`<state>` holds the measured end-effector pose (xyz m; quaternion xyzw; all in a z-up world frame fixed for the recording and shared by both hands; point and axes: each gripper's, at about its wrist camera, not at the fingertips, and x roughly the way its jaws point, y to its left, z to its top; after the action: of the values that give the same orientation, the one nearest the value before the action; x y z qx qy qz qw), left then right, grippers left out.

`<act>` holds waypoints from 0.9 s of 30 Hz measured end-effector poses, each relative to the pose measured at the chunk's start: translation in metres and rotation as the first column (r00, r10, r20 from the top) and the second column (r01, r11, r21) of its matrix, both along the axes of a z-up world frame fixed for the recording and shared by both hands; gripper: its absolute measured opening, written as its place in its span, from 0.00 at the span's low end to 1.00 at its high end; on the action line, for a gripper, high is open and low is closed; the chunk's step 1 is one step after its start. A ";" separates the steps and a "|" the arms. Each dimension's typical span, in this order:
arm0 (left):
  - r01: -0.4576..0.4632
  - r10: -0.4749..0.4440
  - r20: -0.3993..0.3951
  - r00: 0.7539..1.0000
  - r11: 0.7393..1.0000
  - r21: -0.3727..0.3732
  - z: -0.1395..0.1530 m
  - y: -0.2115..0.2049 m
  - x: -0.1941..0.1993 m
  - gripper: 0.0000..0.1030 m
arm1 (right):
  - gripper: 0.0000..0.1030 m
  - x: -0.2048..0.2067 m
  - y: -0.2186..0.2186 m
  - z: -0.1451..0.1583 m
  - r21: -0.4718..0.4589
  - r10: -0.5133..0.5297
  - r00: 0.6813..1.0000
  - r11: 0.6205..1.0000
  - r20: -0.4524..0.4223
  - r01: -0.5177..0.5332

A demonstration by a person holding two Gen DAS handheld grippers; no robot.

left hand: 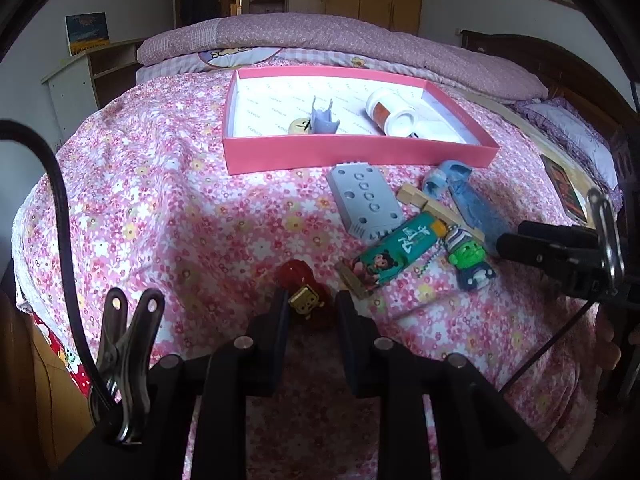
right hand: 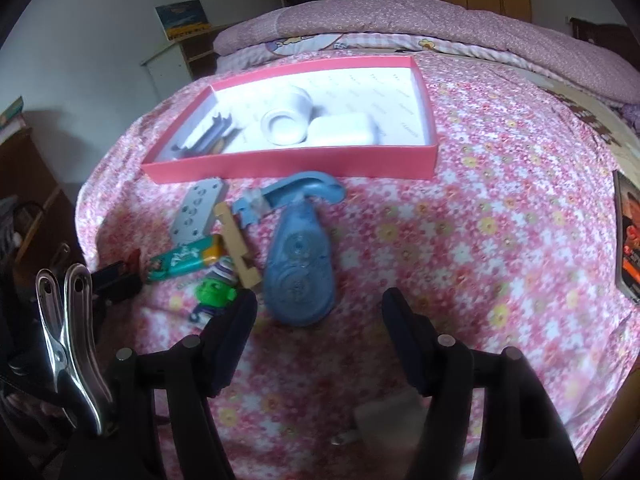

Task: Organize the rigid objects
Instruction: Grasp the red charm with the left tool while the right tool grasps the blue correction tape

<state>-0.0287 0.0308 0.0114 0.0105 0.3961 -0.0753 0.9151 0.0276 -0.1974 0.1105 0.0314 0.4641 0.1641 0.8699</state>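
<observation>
A pink box (left hand: 352,152) lies on the flowered bedspread and holds a white jar (left hand: 390,114), a grey-blue piece (left hand: 324,118) and a small round face toy (left hand: 300,126). In front of it lie a grey holed block (left hand: 366,198), a wooden piece (left hand: 432,208), a blue tape dispenser (right hand: 300,264), a teal tube (left hand: 400,252) and a green figure keychain (left hand: 466,256). My left gripper (left hand: 310,308) is open around a red and gold toy (left hand: 306,292). My right gripper (right hand: 320,312) is open just before the blue dispenser, touching nothing.
The pink box also shows in the right wrist view (right hand: 288,168) with a white case (right hand: 344,130) inside. A folded purple quilt (left hand: 320,36) lies behind the box. A book (right hand: 628,240) lies at the bed's right edge. A shelf (left hand: 80,80) stands far left.
</observation>
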 end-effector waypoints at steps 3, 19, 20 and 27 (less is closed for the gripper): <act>-0.001 0.001 -0.001 1.000 1.000 -0.005 0.000 0.000 0.000 0.24 | 0.63 -0.004 -0.002 0.000 -0.030 0.006 1.000 1.000 0.018 -0.005; -0.002 0.002 0.002 1.000 1.000 -0.004 -0.001 0.001 -0.001 0.24 | 0.51 0.012 0.021 -0.005 -0.108 0.066 0.997 0.992 0.047 -0.061; -0.002 0.002 0.003 1.000 1.000 -0.004 -0.001 0.001 -0.001 0.24 | 0.51 0.013 0.022 -0.005 -0.109 0.067 0.997 0.992 0.050 -0.061; -0.002 0.002 0.003 1.000 1.000 -0.007 -0.002 0.002 -0.001 0.24 | 0.45 0.016 0.024 -0.006 -0.122 0.072 0.995 0.991 0.073 -0.062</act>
<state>-0.0297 0.0326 0.0099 0.0068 0.3945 -0.0759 0.9157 0.0434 -0.1737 0.1047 -0.0429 0.4398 0.1662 0.8815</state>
